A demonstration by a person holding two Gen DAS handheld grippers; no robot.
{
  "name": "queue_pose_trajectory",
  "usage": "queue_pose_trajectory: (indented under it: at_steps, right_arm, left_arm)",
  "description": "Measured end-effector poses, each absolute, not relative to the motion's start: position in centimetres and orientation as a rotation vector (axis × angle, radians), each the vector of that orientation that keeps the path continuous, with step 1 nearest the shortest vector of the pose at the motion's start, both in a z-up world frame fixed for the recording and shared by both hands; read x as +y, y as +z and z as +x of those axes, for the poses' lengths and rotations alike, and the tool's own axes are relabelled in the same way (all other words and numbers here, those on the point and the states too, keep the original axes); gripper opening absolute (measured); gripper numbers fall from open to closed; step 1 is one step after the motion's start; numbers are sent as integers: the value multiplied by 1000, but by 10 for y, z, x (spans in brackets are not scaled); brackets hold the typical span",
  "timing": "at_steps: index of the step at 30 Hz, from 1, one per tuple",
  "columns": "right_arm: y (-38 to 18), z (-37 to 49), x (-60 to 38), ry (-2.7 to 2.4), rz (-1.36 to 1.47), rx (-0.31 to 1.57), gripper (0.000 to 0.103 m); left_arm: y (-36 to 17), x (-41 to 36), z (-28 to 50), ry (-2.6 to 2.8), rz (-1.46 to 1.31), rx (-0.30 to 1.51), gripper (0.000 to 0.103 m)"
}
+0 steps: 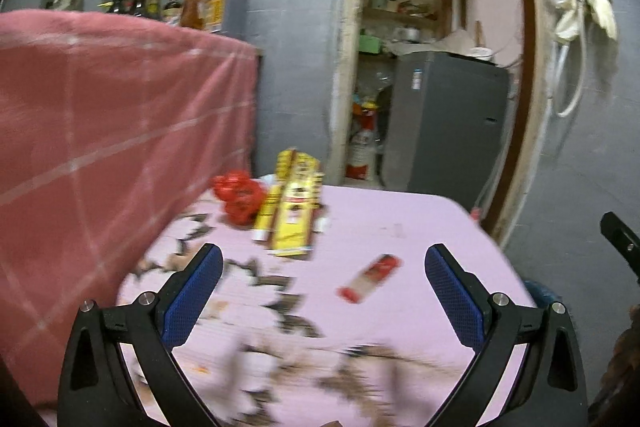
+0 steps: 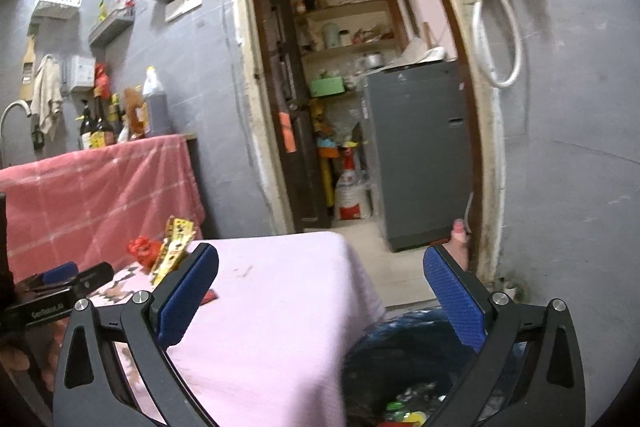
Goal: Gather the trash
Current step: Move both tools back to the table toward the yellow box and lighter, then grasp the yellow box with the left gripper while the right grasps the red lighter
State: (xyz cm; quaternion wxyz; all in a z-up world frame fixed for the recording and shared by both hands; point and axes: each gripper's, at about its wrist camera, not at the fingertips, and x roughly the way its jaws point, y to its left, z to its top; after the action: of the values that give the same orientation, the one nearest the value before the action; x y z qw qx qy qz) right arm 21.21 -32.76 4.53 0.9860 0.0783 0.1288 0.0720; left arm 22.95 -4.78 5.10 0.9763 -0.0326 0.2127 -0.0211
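On the pink-covered table (image 1: 400, 211) lie a red and white wrapper (image 1: 370, 278), a yellow carton (image 1: 298, 211), a yellow tube (image 1: 267, 213) and a crumpled red bag (image 1: 238, 197). My left gripper (image 1: 323, 275) hovers over the table, open and empty, with the red wrapper ahead between its fingers. My right gripper (image 2: 320, 279) is open and empty at the table's right edge, above a dark bin bag (image 2: 404, 367) that holds coloured scraps. The yellow carton (image 2: 174, 247) and red bag (image 2: 143, 251) show at the left of the right wrist view, beside the left gripper (image 2: 68, 285).
Brown paper scraps (image 1: 280, 307) litter the near part of the cloth. A counter draped in red checked cloth (image 1: 120, 147) with bottles (image 1: 172, 3) stands at left. A doorway behind the table leads to shelves and a grey fridge (image 2: 416, 151). A hose (image 2: 496, 39) hangs on the right wall.
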Motion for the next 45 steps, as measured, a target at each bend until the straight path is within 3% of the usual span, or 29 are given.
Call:
queue_pose_trajectory:
  at_steps: [18,21,24,29,39,45]
  right_arm:
    - [15,297,-223,281,110,581,103]
    - [4,311,-210,286,114,653,96]
    - [-5,321,-197,286,118,710,86]
    - [-19,334,-176,283,101,805,75]
    - [-30,350,-153,275,22,884,72]
    - [-30,348,-160,282,20,880,57]
  left_arm:
    - [27,41,294,18,-97,602,98]
    - [22,46,306,-1,-100,637,98]
    - [17,49,314,-14,-80,666,92]
    - [10,62,327,-62,-148,739,72]
    - [12,62,345,-169,-184,811,61]
    - [17,52,358,-228,-195,835,53]
